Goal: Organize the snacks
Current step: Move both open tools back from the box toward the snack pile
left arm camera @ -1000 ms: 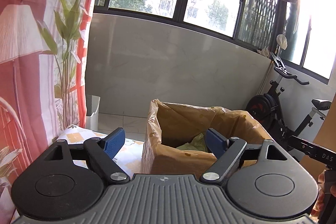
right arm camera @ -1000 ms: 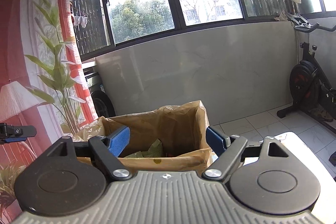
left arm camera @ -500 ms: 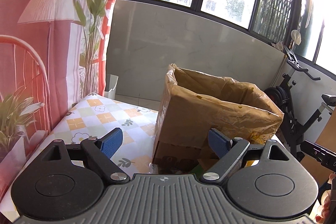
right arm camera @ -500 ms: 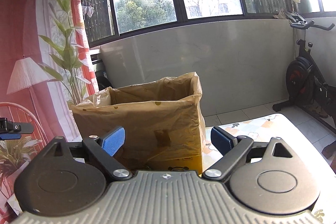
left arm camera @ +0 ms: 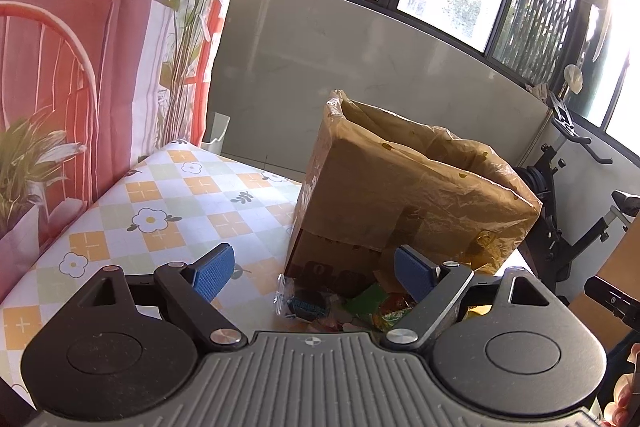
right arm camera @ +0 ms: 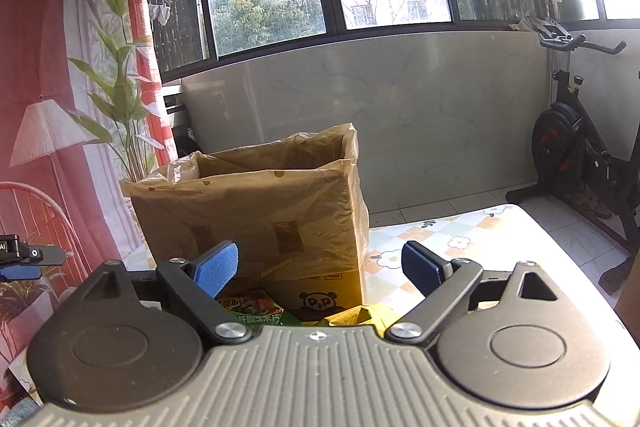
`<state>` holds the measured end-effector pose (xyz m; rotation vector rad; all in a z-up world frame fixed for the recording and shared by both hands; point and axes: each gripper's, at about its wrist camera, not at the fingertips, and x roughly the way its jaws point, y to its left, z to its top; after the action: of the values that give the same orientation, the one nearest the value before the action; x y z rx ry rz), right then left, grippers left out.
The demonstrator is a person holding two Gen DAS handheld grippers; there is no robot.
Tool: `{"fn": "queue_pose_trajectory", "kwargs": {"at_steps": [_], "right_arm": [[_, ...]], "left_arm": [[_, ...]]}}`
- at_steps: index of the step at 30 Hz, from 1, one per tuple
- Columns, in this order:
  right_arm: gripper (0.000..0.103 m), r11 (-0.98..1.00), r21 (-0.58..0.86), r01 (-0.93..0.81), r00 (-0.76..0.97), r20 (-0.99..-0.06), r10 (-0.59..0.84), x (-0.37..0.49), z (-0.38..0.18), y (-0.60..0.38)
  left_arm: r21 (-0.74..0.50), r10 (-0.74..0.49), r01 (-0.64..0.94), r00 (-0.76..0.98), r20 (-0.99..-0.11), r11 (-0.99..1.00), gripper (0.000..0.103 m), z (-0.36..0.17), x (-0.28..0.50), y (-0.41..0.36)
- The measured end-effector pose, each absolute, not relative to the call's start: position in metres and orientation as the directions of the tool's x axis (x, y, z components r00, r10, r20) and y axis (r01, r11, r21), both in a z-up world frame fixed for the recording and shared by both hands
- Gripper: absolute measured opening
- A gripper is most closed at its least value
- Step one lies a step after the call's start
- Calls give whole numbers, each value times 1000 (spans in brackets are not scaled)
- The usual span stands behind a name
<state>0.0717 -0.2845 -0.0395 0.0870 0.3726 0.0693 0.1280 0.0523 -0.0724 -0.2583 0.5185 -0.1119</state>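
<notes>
**Both grippers wide over the snack pile at the foot of the box**

Far left, a pink printed backdrop (left arm camera: pixel 80 75) with a lamp and leaves lines the table's edge. Next comes the checked tablecloth with white flowers and orange squares (left arm camera: pixel 160 211), bare on this side. Over it hangs the left gripper (left arm camera: pixel 314 273), blue pads spread wide, nothing between them, nothing touched. Just past its pads lies the heap of snack packets: a clear wrapper with a dark blue bar inside (left arm camera: pixel 300 303), then green and yellow-red packets (left arm camera: pixel 384 303) tight against the box's base. Right behind stands the tall cardboard box lined with a tan plastic bag (left arm camera: pixel 400 187), upright, bag folded over its rim, a panda print low on its front in the right wrist view.

Moving right: the right gripper (right arm camera: pixel 320 265) also stands wide and empty, aimed at the box's right front corner. Below its pads, a green snack packet with printed characters (right arm camera: pixel 256 311) and a yellow crumpled wrapper (right arm camera: pixel 360 315) lie at the box's foot. Far right, on the tiled floor, a black exercise bike (right arm camera: pixel 580 155).
</notes>
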Motion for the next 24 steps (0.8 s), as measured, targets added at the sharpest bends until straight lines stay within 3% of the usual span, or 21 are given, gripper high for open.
{"fn": "queue_pose_trajectory", "kwargs": {"at_steps": [12, 19, 24], "right_arm": [[91, 993, 106, -53, 896, -434, 94, 106, -67, -288], [91, 997, -9, -78, 822, -567, 59, 137, -114, -298], [91, 993, -48, -108, 820, -569, 62, 159, -128, -309]], "left_arm": [[-273, -233, 104, 834, -501, 956, 85, -98, 151, 49], [-283, -241, 97, 809, -536, 954, 84, -134, 158, 44], [-264, -219, 86, 818, -532, 961, 84, -139, 158, 50]]}}
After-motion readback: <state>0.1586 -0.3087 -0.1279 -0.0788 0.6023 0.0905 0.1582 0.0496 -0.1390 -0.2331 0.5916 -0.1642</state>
